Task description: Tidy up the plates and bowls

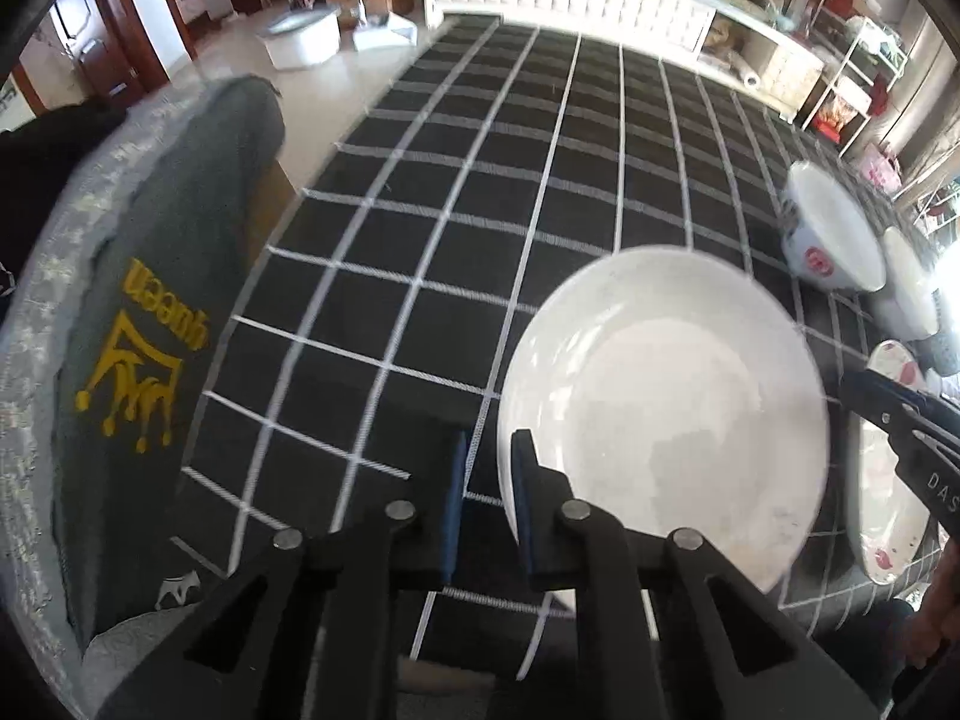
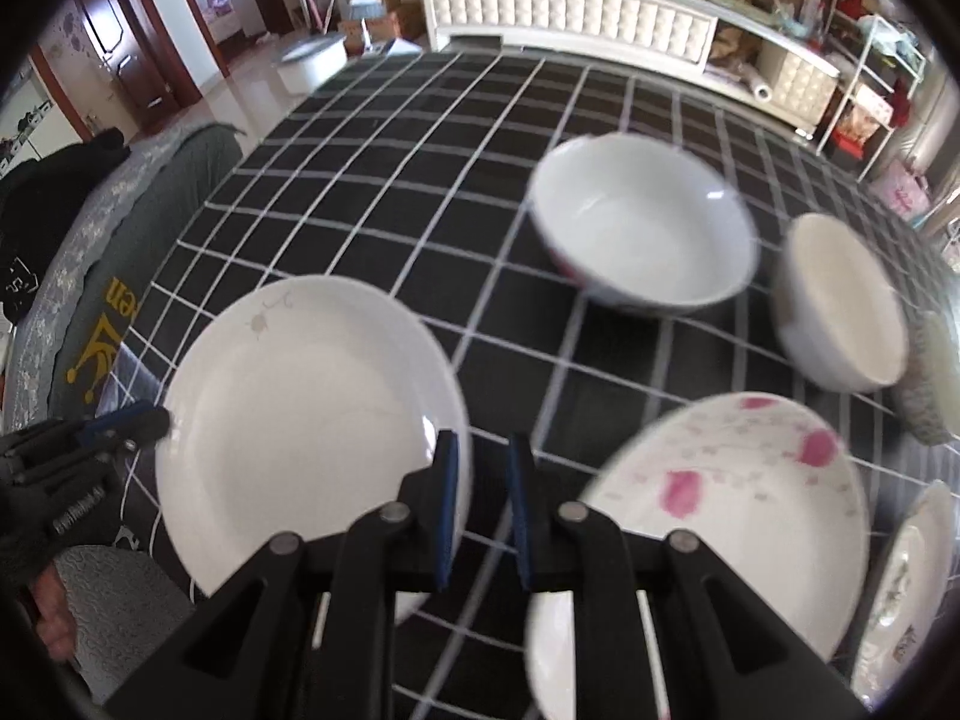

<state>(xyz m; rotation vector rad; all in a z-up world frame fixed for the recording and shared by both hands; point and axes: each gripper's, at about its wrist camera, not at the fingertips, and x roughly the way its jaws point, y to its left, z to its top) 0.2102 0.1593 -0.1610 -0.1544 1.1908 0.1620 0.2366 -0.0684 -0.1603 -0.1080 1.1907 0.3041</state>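
Observation:
A plain white plate lies on the black checked tablecloth between my two grippers. My left gripper hovers at its left rim, jaws narrowly open, only cloth showing between the pads. At the plate's right rim my right gripper also stands narrowly open with nothing in its gap. A pink-flowered plate sits to the right. Behind it stand a wide white bowl and a smaller white bowl.
Another patterned plate and a grey-patterned bowl crowd the right edge. A grey cushion with a yellow crown print stands off the table's left side. A white padded cabinet runs behind the table.

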